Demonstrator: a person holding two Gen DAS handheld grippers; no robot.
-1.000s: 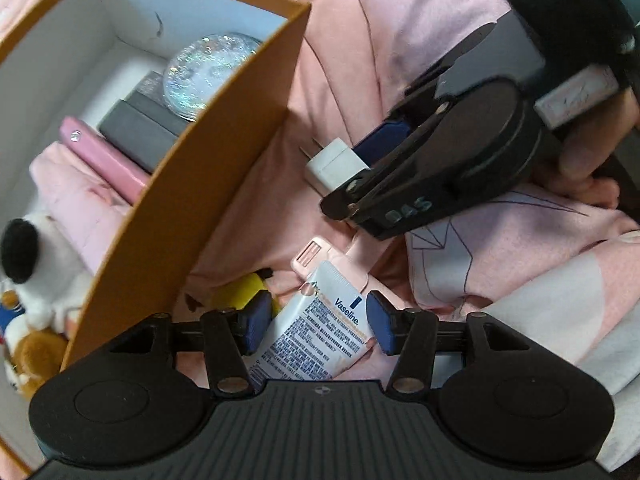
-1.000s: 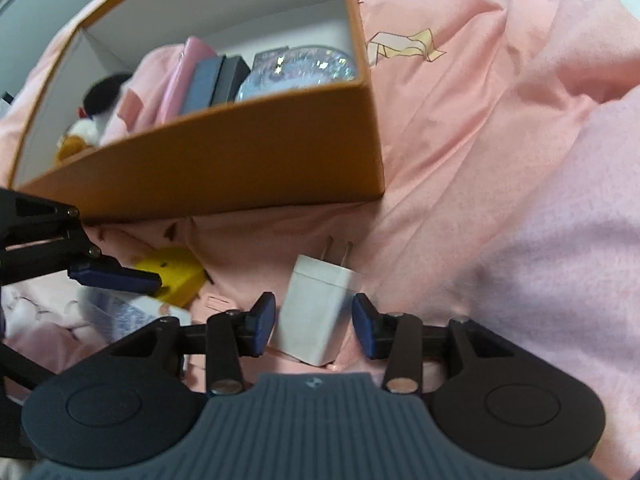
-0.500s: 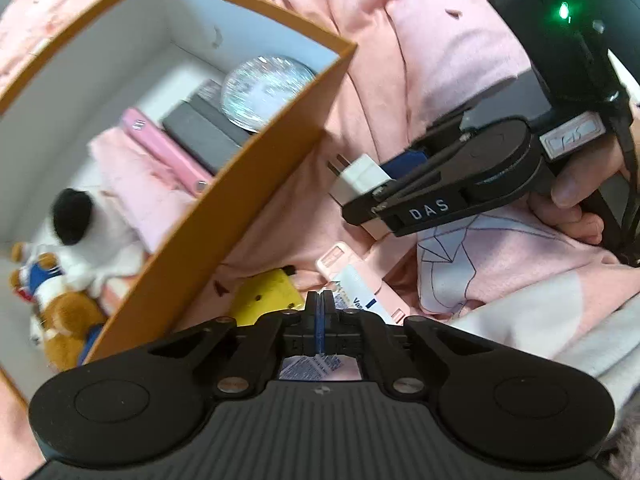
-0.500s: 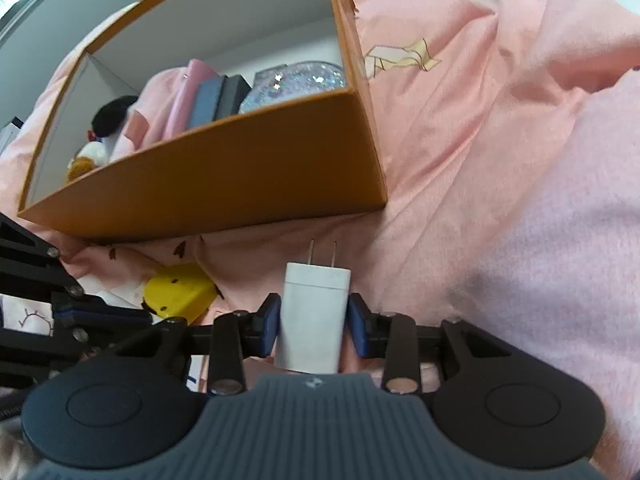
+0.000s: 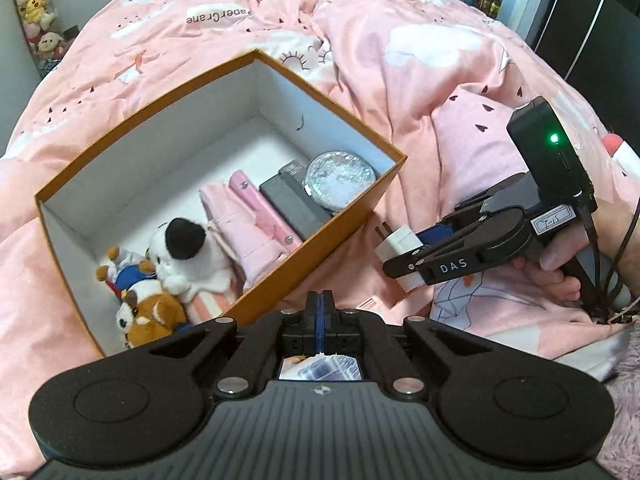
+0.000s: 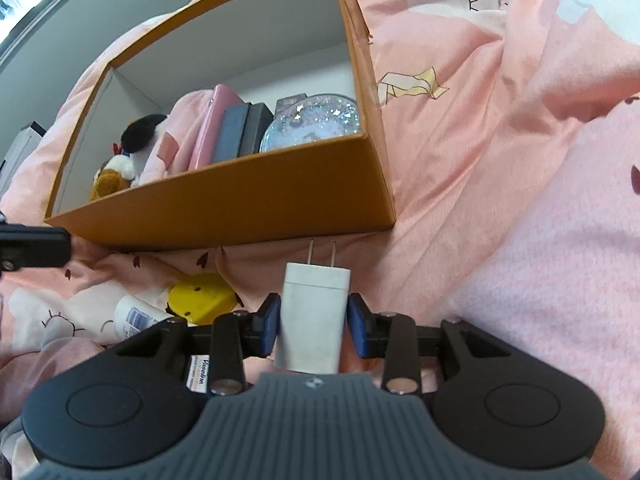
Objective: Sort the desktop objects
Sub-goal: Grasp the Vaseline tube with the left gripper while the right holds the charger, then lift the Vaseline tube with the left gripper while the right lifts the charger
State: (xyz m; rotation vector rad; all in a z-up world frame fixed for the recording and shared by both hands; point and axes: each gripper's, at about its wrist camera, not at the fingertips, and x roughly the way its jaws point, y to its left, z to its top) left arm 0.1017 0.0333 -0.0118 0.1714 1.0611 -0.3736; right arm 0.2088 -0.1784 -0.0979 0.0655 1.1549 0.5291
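Observation:
My right gripper [image 6: 314,314] is shut on a white plug charger [image 6: 314,320], prongs pointing away toward the orange box [image 6: 240,192]. In the left wrist view the same charger [image 5: 396,244] hangs in the right gripper [image 5: 404,254] just right of the box's near corner [image 5: 332,240]. My left gripper [image 5: 319,312] is shut, pads together, with nothing visible between them. It hovers above the bedding by the box's near wall. A Vaseline tube [image 6: 136,316] lies on the bedding, and a piece of the tube [image 5: 320,368] shows beneath my left fingers. A yellow item [image 6: 202,298] lies beside it.
The box holds plush toys [image 5: 176,256], a pink case [image 5: 260,212], dark flat boxes [image 5: 292,204] and a glittery disc [image 5: 340,176]. Rumpled pink bedding [image 5: 400,80] surrounds everything. A small pink packet [image 5: 370,304] lies near the box. A hand [image 5: 560,264] grips the right tool.
My left gripper's jaws closed, and it rose and drew back from the Vaseline tube, so the whole box is now in view. The right jaws closed onto the charger.

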